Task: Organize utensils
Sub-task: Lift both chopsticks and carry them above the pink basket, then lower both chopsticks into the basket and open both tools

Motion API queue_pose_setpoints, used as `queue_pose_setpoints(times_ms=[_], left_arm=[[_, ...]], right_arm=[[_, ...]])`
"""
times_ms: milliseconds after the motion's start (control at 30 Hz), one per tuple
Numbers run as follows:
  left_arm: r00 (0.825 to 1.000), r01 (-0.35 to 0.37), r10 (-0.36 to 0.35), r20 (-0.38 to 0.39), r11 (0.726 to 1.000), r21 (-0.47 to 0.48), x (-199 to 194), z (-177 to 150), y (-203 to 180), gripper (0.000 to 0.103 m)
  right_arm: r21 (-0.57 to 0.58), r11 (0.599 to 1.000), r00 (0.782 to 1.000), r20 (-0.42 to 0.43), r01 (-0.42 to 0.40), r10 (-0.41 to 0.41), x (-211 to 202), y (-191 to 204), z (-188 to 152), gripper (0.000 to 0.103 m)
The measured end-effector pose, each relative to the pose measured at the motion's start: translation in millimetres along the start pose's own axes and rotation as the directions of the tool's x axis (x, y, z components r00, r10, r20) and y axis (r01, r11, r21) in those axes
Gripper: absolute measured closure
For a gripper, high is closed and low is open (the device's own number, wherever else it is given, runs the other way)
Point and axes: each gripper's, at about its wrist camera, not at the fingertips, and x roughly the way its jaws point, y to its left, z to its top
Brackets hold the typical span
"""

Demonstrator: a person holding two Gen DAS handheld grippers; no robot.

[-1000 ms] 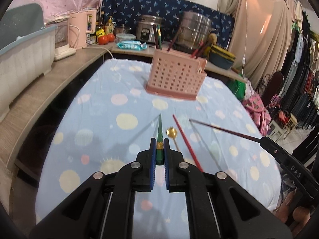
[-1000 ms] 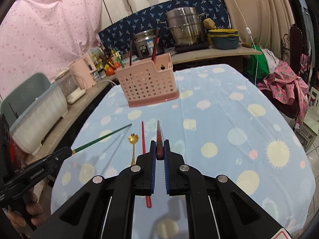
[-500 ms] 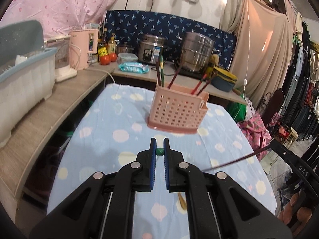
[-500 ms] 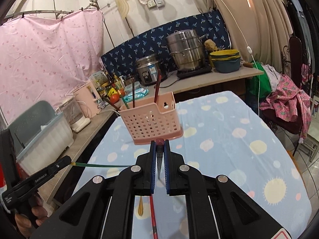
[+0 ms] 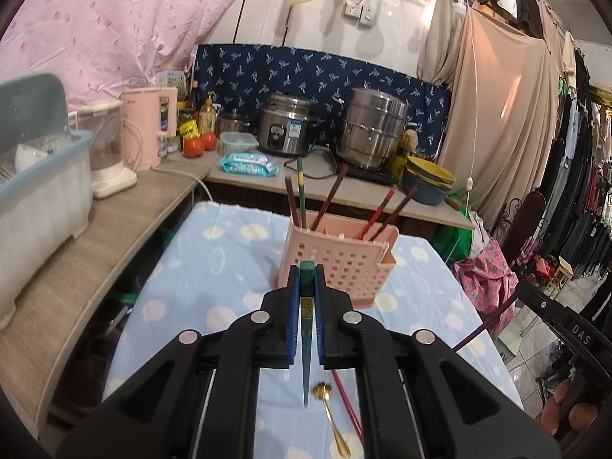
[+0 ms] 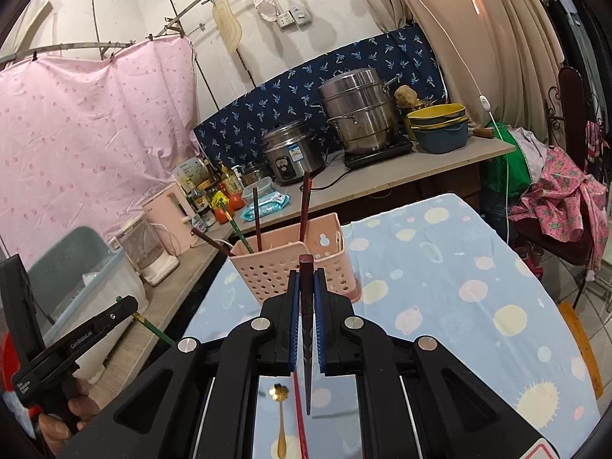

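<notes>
You are mid-carry; your left gripper (image 5: pixel 306 279) is clamped on a green chopstick (image 5: pixel 306 344), your right gripper (image 6: pixel 306 279) on a dark red chopstick (image 6: pixel 306 344), tips hanging down; the pink basket (image 5: pixel 336 267) stands just ahead of both; next, I judge, lift the tips over its rim; a gold spoon (image 5: pixel 332 417) and a red chopstick (image 5: pixel 346 401) lie below.

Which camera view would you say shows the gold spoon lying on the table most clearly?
The left wrist view shows the gold spoon best: flower-shaped bowl and whole handle lie unobstructed on the tablecloth beside a red chopstick. In the right wrist view the spoon is dimmer, framed between the gripper's arms.
</notes>
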Motion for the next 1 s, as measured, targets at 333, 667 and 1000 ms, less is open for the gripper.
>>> queue_pose_setpoints(times_ms=[333,667,1000], left_arm=[[0.995,0.013,-0.016,0.098,0.999,0.03,1.1,51.2,-14.5,0.096],[0.962,0.017,-0.028,0.272,0.999,0.042,-6.3,128.7,-29.9,0.096],[0.935,-0.011,-0.018,0.354,0.997,0.081,30.1,158.6,-44.8,0.096]], right_arm=[[-0.02,0.999,0.996,0.084,-0.033,0.035,10.9,14.5,49.4,0.096],[-0.064,0.997,0.978,0.2,-0.038,0.05,33.3,39.5,110.9,0.096],[-0.024,0.999,0.966,0.255,-0.043,0.048,80.0,40.7,149.1,0.096]])
